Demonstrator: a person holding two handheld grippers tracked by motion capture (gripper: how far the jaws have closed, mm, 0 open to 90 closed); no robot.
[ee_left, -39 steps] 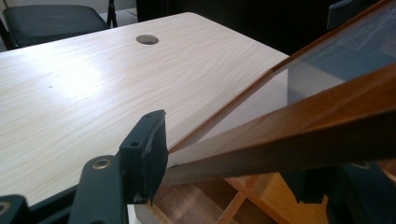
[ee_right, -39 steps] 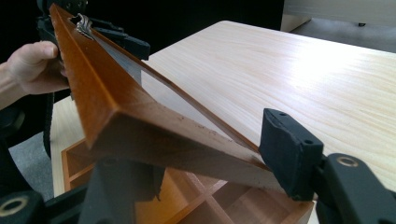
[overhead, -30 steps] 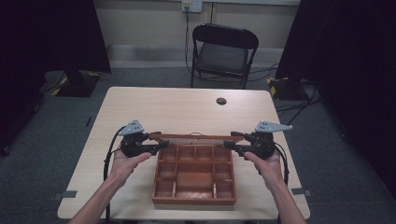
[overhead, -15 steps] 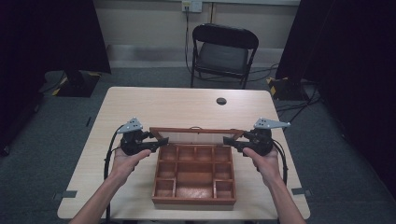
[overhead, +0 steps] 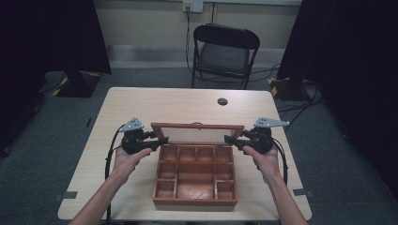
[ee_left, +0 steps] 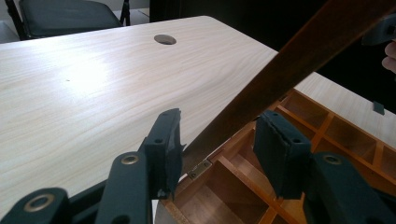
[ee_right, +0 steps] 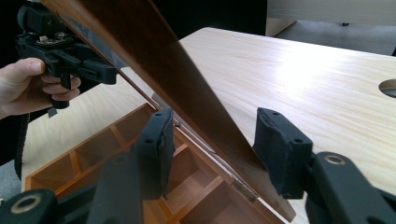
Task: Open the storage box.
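Wooden box sitting on the table, near edge; its lid standing raised on the far-side hinges. Left gripper and right gripper straddling the lid's two ends, jaws just closing in, pads not yet pressing the wood.

A studio-like lab: black curtains, folding chair, cabled floor, bare table.
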